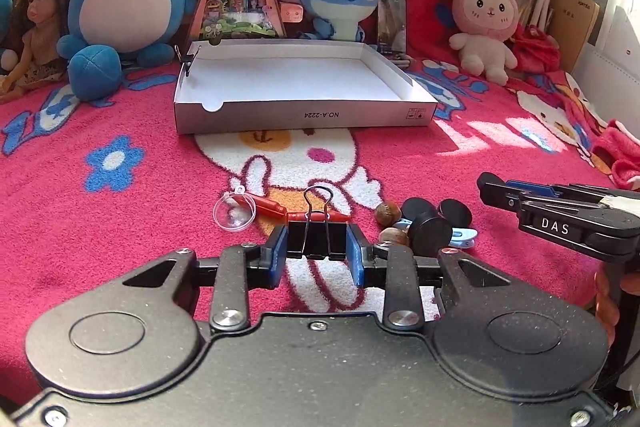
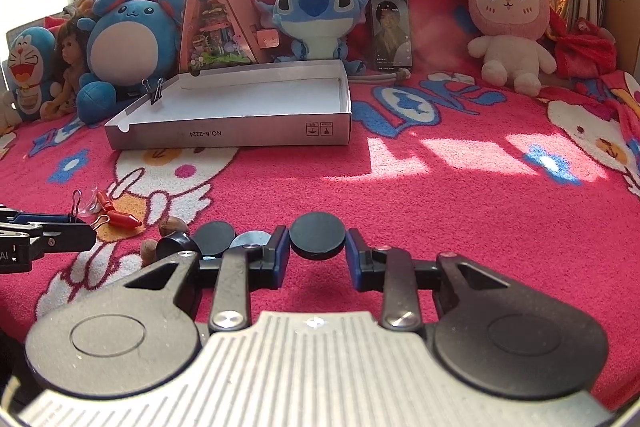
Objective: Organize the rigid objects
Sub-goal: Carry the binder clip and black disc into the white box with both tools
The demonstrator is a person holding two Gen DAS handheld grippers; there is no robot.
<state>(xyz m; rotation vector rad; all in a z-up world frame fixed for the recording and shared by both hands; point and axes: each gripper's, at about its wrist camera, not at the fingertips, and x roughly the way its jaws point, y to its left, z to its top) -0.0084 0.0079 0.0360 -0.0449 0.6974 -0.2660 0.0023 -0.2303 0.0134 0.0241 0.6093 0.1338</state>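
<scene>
Reaching low and level over the red blanket (image 1: 120,227), the left gripper (image 1: 316,247) points toward 12 o'clock, at the white box (image 1: 304,115). Its blue pads (image 1: 354,255) press both sides of a black binder clip (image 1: 317,239); jaws closed on the clip, wire handles upright. Whether the clip is lifted off the blanket: cannot tell.

Just past the clip, at 12 o'clock, a red plastic piece (image 1: 316,215) lies crosswise. At 11 o'clock, a clear round cap (image 1: 234,213). At 1 o'clock, touching one another in a loose heap: two nuts (image 1: 387,213), black discs (image 1: 430,233), a pale blue clip (image 1: 464,239).

The right gripper (image 2: 318,251) is held equally low, also aimed at 12 o'clock; in the left view it enters from 3 o'clock. A black disc (image 2: 317,235) sits between its blue pads (image 2: 282,255), small gaps visible on both sides. Jaws open, not touching the disc. The rest of the heap lies at its 10 o'clock.

The box stands well apart from both grippers, a second binder clip (image 2: 154,91) on its left wall. Behind it, plush toys (image 2: 314,15) and a phone (image 2: 391,31) lean in a row.
</scene>
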